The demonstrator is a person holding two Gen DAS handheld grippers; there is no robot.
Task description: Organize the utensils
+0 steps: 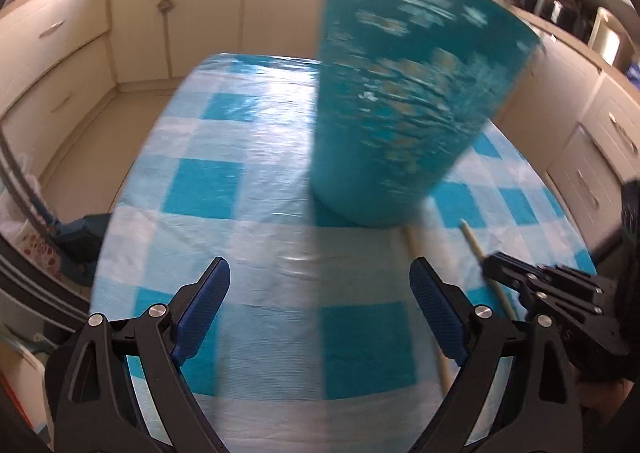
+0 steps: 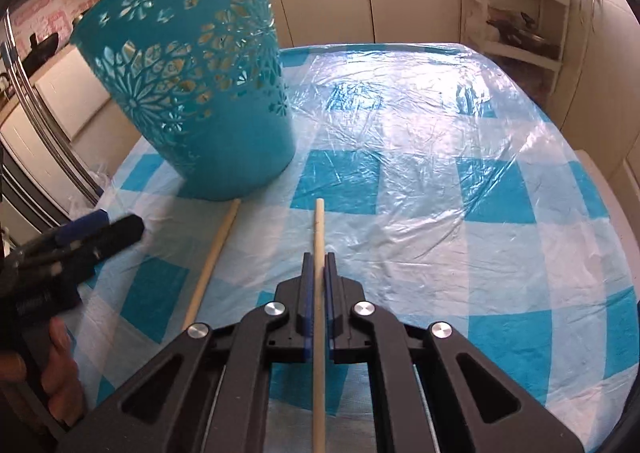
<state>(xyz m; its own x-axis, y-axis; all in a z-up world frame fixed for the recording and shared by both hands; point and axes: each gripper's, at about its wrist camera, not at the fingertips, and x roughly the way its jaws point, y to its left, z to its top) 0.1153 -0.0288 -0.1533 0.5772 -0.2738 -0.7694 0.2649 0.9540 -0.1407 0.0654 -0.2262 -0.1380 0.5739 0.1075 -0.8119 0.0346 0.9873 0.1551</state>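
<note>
A kitchen desk [image 2: 420,141] under a checked blue cloth holds a teal basket [image 2: 192,85]. The right hand-held gripper [image 2: 319,265] pinches one stick [image 2: 319,229] along its length, probably to lift it into the basket; a second stick [image 2: 212,257] lies beside it. The left hand-held gripper [image 1: 320,293] hangs spread, empty.
</note>
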